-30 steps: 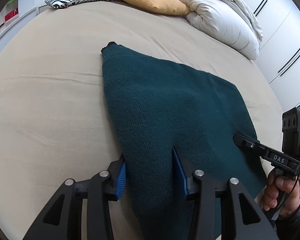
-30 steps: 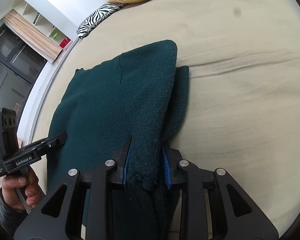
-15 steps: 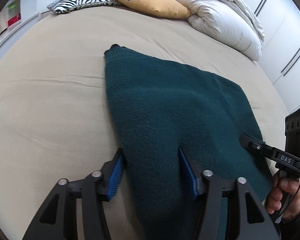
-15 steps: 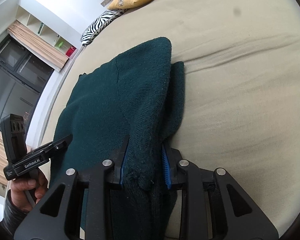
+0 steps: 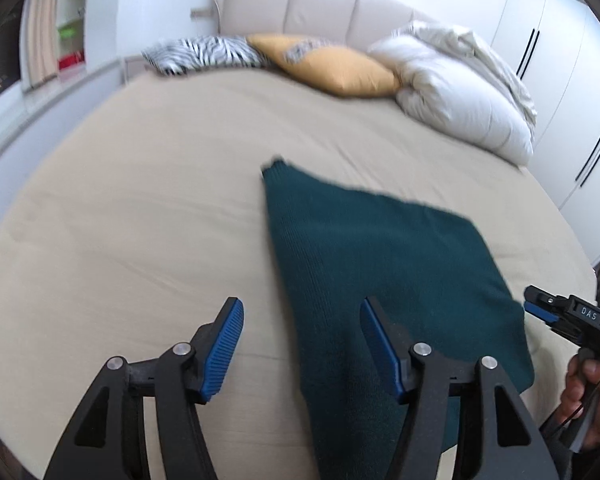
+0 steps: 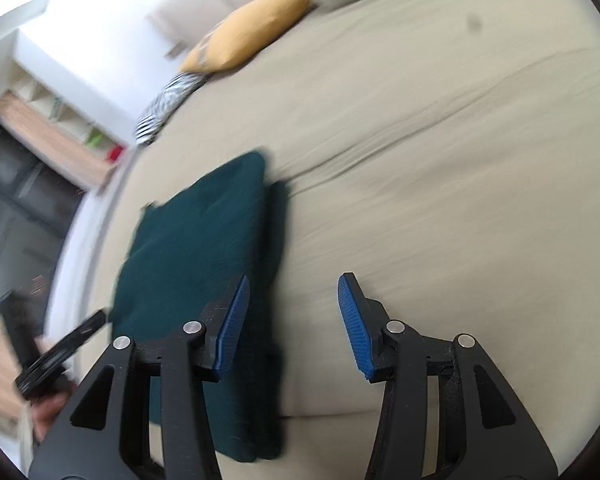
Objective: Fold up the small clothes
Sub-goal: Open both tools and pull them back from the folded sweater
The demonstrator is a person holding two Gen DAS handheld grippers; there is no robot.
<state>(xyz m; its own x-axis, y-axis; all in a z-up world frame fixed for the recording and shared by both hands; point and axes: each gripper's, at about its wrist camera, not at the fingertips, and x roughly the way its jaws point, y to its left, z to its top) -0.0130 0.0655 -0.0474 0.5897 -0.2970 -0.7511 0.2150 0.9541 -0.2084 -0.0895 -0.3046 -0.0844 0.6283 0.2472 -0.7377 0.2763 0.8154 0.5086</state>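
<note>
A dark teal knitted garment lies folded flat on the beige bed. My left gripper hovers above its near left edge; its jaws are opening, with the garment's edge below the gap and no pad pressing on it. In the right wrist view the garment lies to the left, with a second layer showing along its right side. My right gripper is lifted clear of the cloth; its jaws are opening with only bedsheet between them. The right gripper also shows at the left view's right edge, held by a hand.
A zebra pillow, a yellow cushion and a white duvet lie at the headboard. White wardrobes stand at the right. Shelves line the wall left of the bed. Bare sheet surrounds the garment.
The right gripper let go of the garment's folded edge, opened and moved off to the right. The left gripper opened wider and rose back from the cloth, tilting up toward the headboard.
</note>
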